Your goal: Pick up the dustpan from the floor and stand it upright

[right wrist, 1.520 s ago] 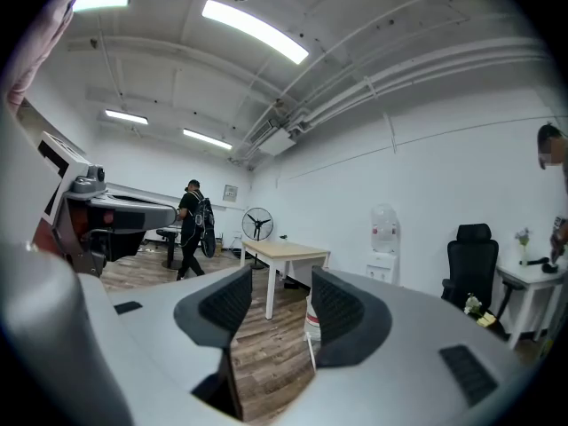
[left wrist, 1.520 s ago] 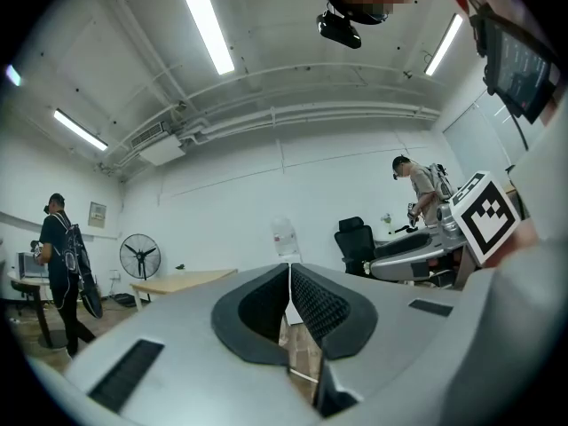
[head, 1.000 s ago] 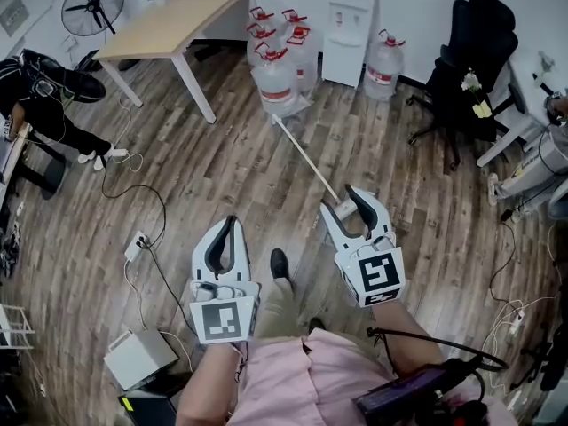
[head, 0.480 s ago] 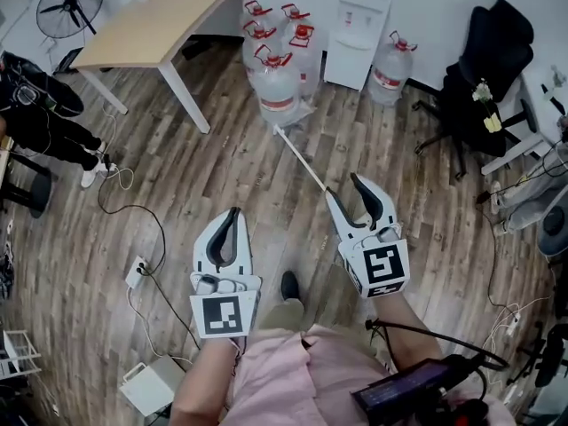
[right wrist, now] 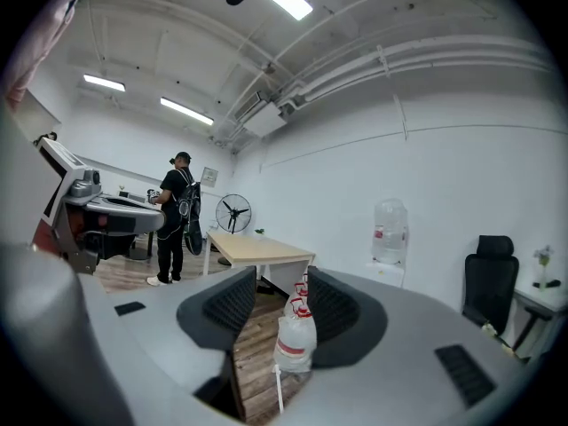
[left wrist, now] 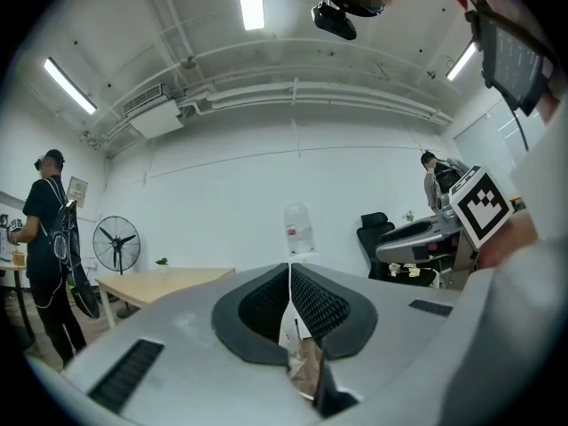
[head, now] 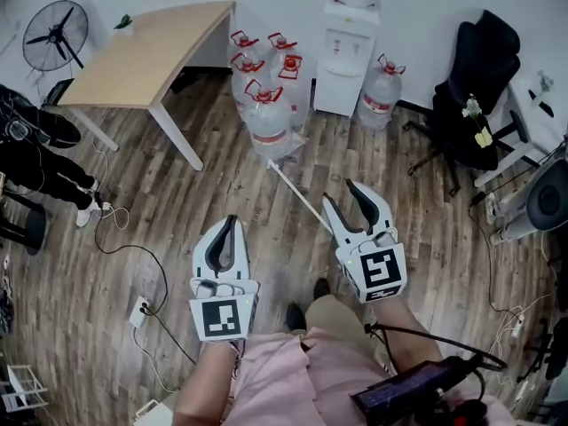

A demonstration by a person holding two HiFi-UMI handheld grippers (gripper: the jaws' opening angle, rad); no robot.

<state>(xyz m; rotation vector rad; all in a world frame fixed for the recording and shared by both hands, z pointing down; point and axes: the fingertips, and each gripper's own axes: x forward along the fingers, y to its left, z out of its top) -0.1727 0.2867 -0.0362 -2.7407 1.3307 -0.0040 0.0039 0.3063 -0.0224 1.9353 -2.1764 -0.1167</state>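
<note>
The left gripper [head: 230,224] kept its ribbed black jaws together; the right gripper [head: 343,195] gaped empty near the thin white dustpan handle [head: 295,191] lying on the plank floor [head: 177,229].

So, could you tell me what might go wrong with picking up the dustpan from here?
1. The far end of the dustpan handle lies close beside the water bottles; swinging it upright could knock them.
2. In the head view the open right gripper covers the handle's near end, so the grasp may be misjudged.
</note>
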